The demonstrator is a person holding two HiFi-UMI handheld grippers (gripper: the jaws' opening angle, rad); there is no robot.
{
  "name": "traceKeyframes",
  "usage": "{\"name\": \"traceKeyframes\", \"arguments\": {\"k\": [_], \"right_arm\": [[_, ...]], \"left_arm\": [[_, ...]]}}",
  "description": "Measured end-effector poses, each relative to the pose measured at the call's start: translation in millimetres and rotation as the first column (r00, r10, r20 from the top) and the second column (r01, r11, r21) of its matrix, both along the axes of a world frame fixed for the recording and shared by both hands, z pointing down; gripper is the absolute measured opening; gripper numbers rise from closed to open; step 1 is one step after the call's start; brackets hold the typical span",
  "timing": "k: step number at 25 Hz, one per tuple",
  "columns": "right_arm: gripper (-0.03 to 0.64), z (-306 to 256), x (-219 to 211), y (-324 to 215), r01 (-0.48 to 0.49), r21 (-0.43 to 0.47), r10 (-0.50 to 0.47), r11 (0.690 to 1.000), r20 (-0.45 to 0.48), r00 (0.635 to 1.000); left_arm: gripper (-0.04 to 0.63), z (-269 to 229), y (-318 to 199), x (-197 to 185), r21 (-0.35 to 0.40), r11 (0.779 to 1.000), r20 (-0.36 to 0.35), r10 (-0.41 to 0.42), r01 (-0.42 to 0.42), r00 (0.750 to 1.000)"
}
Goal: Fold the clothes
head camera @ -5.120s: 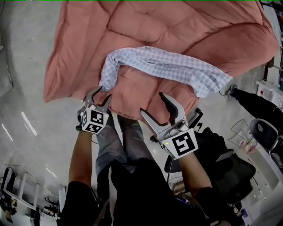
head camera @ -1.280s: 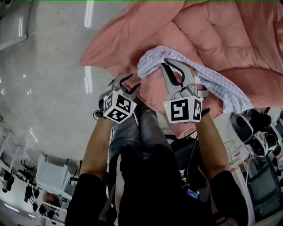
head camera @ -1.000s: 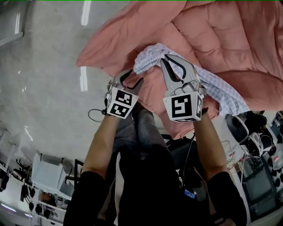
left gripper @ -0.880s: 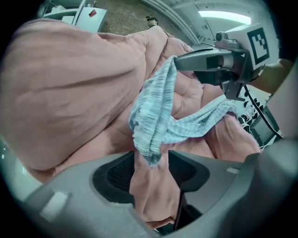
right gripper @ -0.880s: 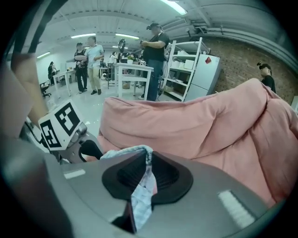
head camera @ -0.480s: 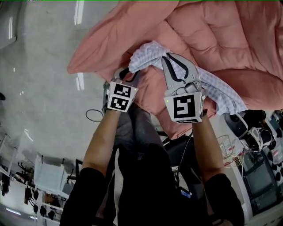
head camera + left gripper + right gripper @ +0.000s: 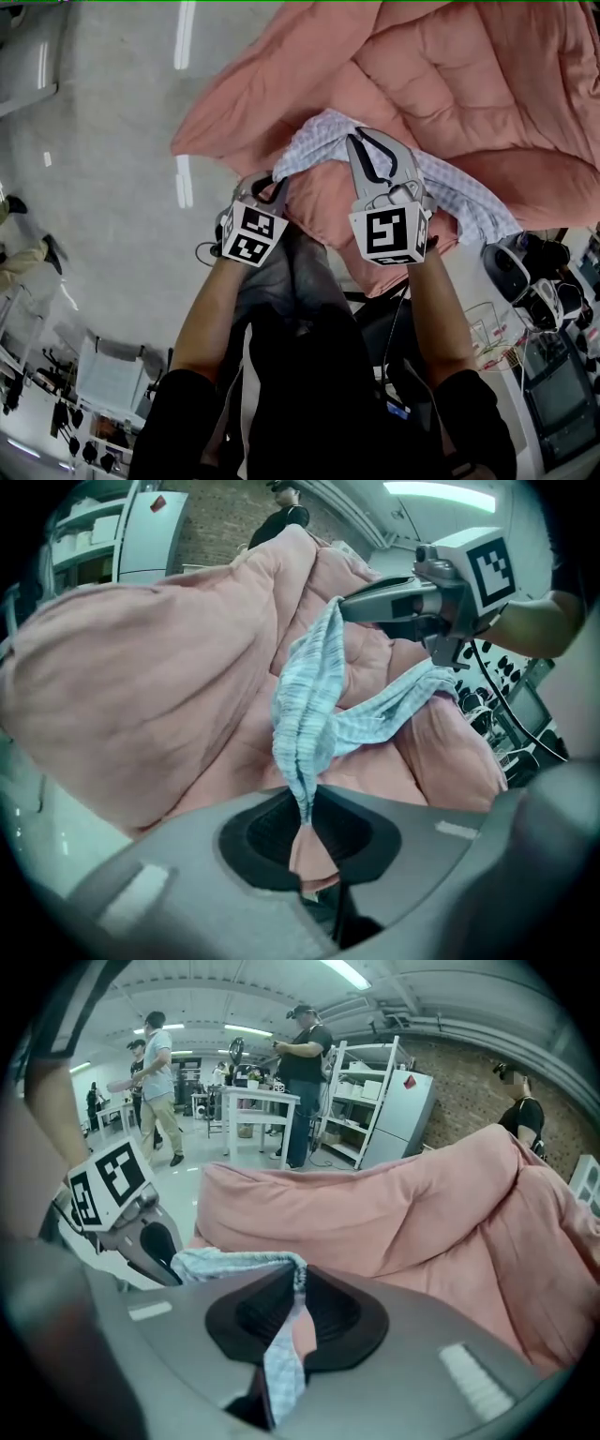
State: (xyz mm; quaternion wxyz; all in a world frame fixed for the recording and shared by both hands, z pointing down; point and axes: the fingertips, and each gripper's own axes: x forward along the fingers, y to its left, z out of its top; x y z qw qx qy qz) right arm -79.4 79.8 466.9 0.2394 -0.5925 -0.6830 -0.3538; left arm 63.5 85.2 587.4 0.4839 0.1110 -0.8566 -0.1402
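two grips: our left tongs (image 7: 274, 178) just closed on the cloth (image 7: 446, 187), right tongs (image 7: 360, 141) pinch it too, to spread it.

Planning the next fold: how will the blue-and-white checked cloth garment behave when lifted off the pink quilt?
Probably floppy: the blue-and-white checked garment sags in a bunched rope between the right gripper and the left gripper, whose jaws have just been closing on it. Likely light, since thin pinches hold it. Its trailing end may drag along the pink quilt.
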Motion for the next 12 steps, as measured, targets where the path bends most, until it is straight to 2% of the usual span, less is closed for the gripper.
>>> {"name": "traceKeyframes", "arguments": {"k": [3, 7, 12], "right_arm": [[0.043, -18.7, 7.5, 1.7, 0.022, -0.009, -0.022, 1.000, 0.025, 0.999], [0.043, -58.6, 14.5, -2.2, 0.063, -0.012, -0.063, 0.998, 0.061, 0.996], [0.043, -109.8, 4.1, 10.9, 0.097, -0.074, -0.088, 0.992, 0.116, 0.989]], "left_arm": [[0.043, -34.4, 11.3, 15.7, -0.031, 0.999, 0.001, 0.042, -0.042, 0.999], [0.043, -97.4, 18.1, 32.2, -0.017, 0.997, -0.008, 0.076, -0.076, 0.997], [0.043, -171.7, 38.3, 28.9, -0.010, 0.992, -0.002, 0.128, -0.128, 0.992]]}}
